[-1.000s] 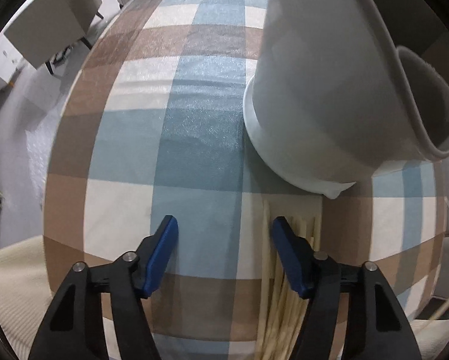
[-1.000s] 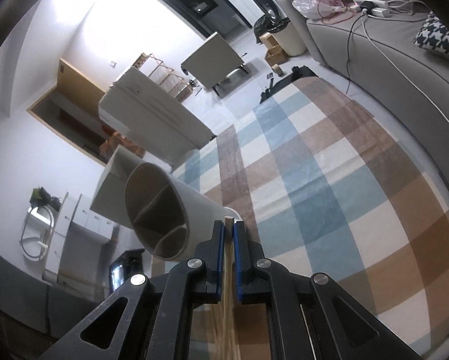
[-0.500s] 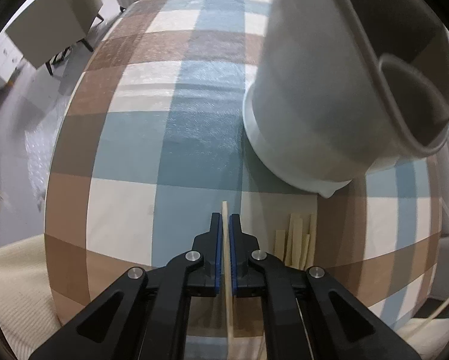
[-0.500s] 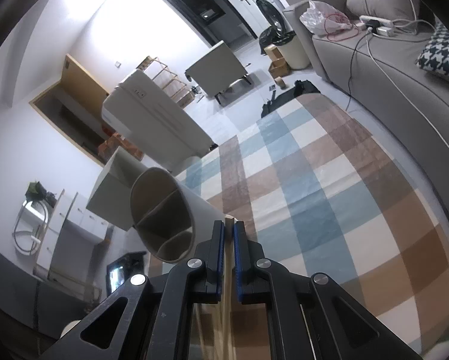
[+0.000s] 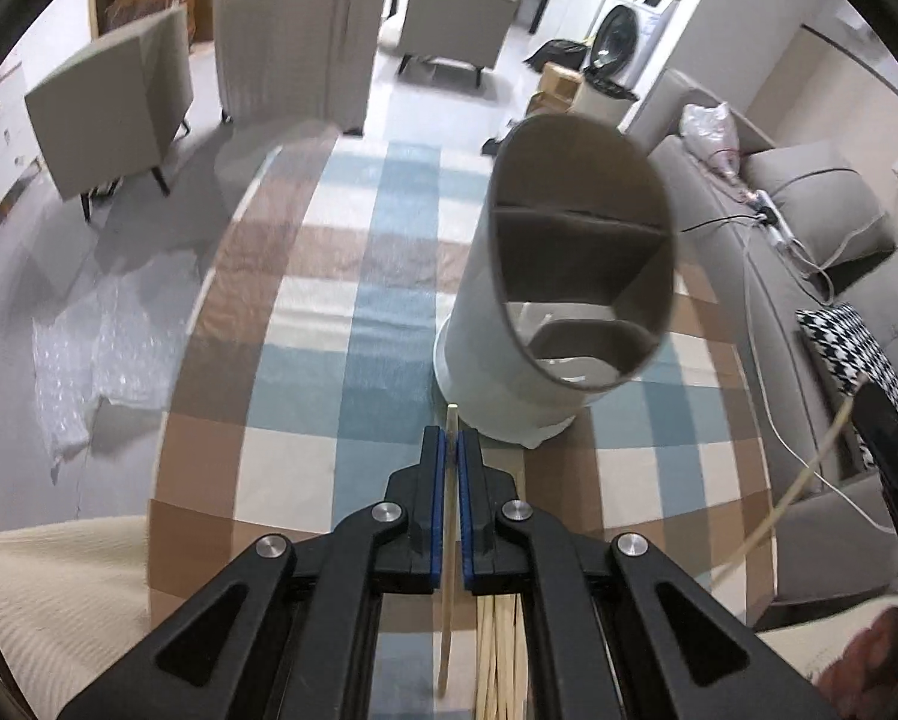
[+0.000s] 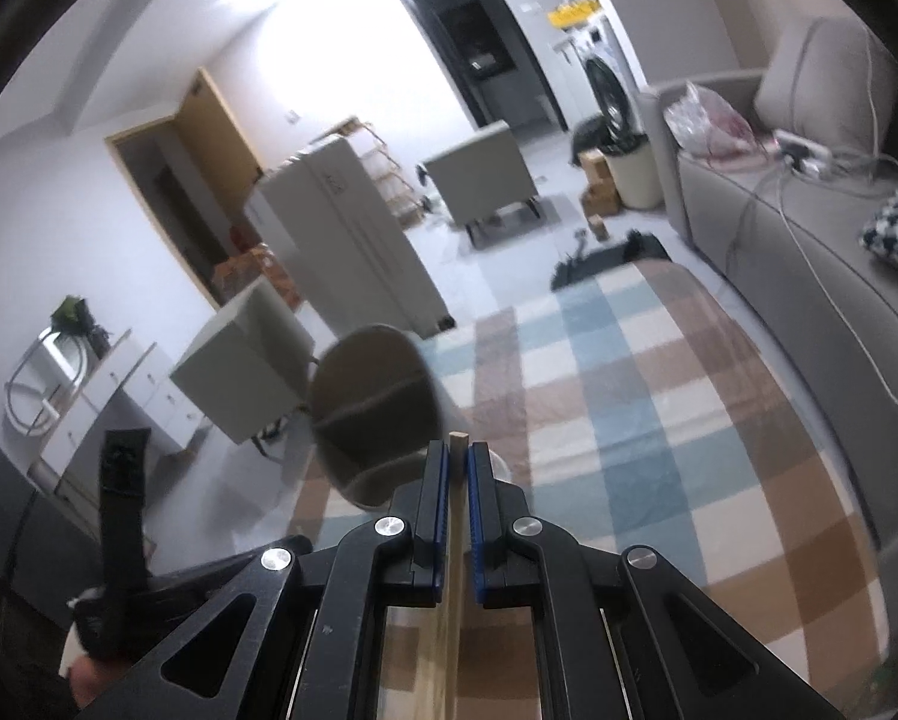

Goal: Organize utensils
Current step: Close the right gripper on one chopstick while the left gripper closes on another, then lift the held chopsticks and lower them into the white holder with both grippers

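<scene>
Two pairs of tongs are each gripping one wooden chopstick: the left tongs (image 5: 451, 435) are clenching a chopstick (image 5: 447, 570) whose long axis is running straight along the fingers, tip pointing up toward the divided utensil holder (image 5: 563, 294) just ahead and slightly right on the checked surface (image 5: 353, 324). The right tongs (image 6: 458, 450) are pinching another chopstick (image 6: 454, 516), sitting farther off, so the left hand is nearer. Loose chopsticks (image 5: 500, 654) are lying beneath.

The bundle of chopsticks (image 5: 498, 654) is mostly hidden behind the left tongs (image 5: 451, 450) and cut off below.
</scene>
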Motion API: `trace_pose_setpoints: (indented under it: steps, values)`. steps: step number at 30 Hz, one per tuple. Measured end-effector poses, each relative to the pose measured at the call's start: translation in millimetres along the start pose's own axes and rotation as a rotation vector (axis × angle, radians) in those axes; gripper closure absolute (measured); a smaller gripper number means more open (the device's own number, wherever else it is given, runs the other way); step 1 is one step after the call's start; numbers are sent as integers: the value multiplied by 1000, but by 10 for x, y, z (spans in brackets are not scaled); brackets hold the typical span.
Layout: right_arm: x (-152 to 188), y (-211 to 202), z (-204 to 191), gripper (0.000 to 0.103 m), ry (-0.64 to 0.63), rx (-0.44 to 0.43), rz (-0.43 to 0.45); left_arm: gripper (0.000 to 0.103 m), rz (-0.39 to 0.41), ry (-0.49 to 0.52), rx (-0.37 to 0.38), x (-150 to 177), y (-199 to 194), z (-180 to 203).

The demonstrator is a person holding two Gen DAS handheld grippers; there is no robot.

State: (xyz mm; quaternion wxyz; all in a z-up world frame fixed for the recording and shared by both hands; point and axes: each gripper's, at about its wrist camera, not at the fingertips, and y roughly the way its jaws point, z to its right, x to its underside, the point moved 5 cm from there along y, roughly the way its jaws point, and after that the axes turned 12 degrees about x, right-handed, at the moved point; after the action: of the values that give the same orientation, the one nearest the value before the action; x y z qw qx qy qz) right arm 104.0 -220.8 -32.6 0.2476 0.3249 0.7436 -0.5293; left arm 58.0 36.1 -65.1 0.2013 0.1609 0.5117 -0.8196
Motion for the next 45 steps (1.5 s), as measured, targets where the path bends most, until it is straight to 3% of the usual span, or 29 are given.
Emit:
trace_pose_setpoints:
  steps: [4,7,13,19,25,31,39,45]
  values:
    - [42,-121,-238,98,-103,-10,81,103,-19,56,-9,-151,143,229]
    - [106,-147,-363,98,-154,-9,89,103,-28,69,-15,-227,270,260]
    - [110,-217,-406,98,-162,2,100,103,-15,95,30,-269,43,360]
    - [-94,-355,-461,98,-139,-16,157,103,-6,147,83,-543,-235,585]
    - [-536,-453,-604,98,-133,-45,246,103,39,190,124,-990,-496,833]
    - [-1001,-370,-742,98,-148,-69,308,103,128,212,150,-1512,-646,964]
    - [-1454,-30,-929,98,-165,-83,371,103,361,210,171,-2039,-540,843]
    - [-1612,381,-944,98,-152,-69,380,103,376,184,194,-2134,-191,686]
